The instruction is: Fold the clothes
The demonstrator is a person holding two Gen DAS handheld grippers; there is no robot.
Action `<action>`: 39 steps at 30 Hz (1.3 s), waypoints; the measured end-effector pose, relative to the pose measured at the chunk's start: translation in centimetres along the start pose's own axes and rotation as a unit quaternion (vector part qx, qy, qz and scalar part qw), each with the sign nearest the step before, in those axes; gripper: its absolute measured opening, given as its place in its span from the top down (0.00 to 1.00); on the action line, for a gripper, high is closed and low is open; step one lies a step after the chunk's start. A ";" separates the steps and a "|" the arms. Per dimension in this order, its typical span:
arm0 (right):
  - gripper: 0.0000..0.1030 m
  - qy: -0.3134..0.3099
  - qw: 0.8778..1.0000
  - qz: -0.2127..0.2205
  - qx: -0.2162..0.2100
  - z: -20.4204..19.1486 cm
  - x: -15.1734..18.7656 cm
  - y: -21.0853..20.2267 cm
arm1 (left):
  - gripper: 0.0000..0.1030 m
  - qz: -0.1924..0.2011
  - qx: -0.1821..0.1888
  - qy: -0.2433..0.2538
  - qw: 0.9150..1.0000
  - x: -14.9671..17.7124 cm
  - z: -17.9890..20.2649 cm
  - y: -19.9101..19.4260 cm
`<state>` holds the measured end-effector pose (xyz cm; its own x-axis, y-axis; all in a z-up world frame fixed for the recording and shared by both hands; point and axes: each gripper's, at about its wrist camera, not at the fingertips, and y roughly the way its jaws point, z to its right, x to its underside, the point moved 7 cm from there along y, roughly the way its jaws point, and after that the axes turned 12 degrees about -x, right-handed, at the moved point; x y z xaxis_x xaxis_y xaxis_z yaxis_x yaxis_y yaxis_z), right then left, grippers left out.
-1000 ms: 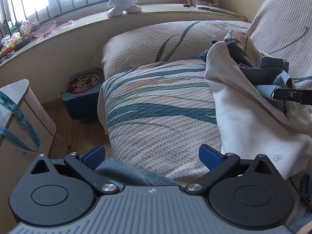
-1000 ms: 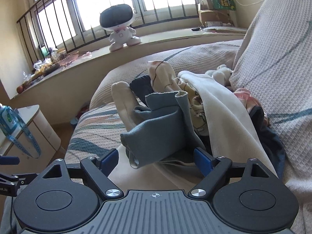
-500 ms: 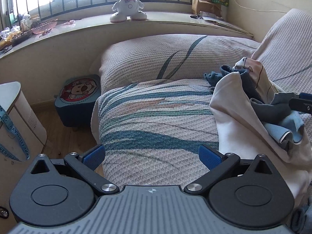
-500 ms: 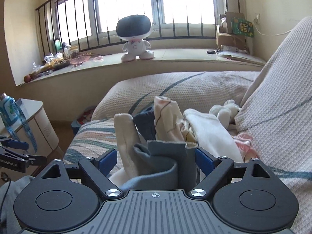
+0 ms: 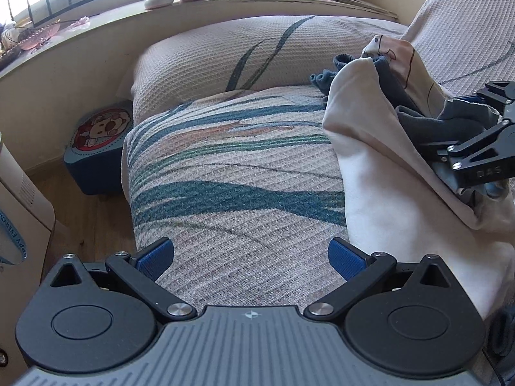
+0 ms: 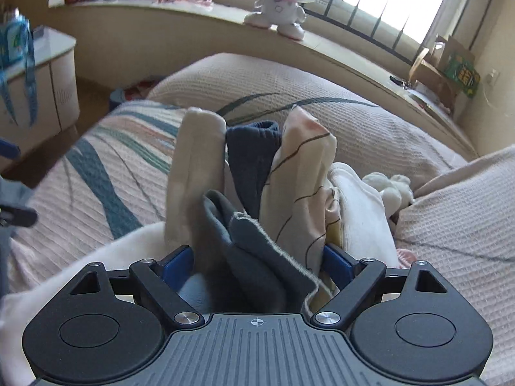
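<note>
The grey garment [image 6: 257,257] lies soft and limp atop the clothes pile [image 5: 379,148] beside the sofa's backrest [image 5: 466,32]. It sits between the right gripper [image 6: 257,262]'s parted pads, seemingly unclamped; its frayed hem suits gripping. The left gripper [image 5: 251,257] is apart, empty.

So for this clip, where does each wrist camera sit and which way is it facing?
Left wrist: behind the open left gripper, low over the striped woven sofa cover; right gripper at right edge.
Right wrist: behind the right gripper, facing the window; grey-blue garment between its fingers.
Shared: cream cloth, white round-headed robot toy, patterned pillow.
</note>
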<state>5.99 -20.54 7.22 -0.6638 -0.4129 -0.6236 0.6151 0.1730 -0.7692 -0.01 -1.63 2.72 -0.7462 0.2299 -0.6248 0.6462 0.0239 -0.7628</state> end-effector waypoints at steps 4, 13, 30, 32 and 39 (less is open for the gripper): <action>0.15 -0.019 0.999 -0.027 0.018 1.2 0.5 3.8 | 0.00 0.004 0.003 0.009 1.000 0.0 0.2 -0.1; 0.77 0.073 0.997 -0.020 -0.007 7.7 -2.4 0.9 | 0.00 -0.004 0.018 0.013 1.000 -0.7 0.7 1.0; 0.84 0.202 0.958 0.058 0.195 26.2 -11.6 2.4 | 0.00 -0.014 0.028 0.002 1.000 -2.2 0.2 2.9; 0.67 0.202 0.956 0.038 0.209 26.4 -10.4 3.7 | 0.00 -0.016 0.027 0.009 0.999 -2.1 0.5 2.9; 0.22 0.143 0.967 0.111 0.179 23.1 -11.6 -3.1 | 0.00 -0.018 0.034 0.021 0.999 -1.8 1.8 2.3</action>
<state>21.55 -36.93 20.08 -0.5574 -0.1277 -0.8204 0.8299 -0.1126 -0.5464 2.49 -3.72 1.78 -0.7611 0.2701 -0.5897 0.6047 -0.0336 -0.7957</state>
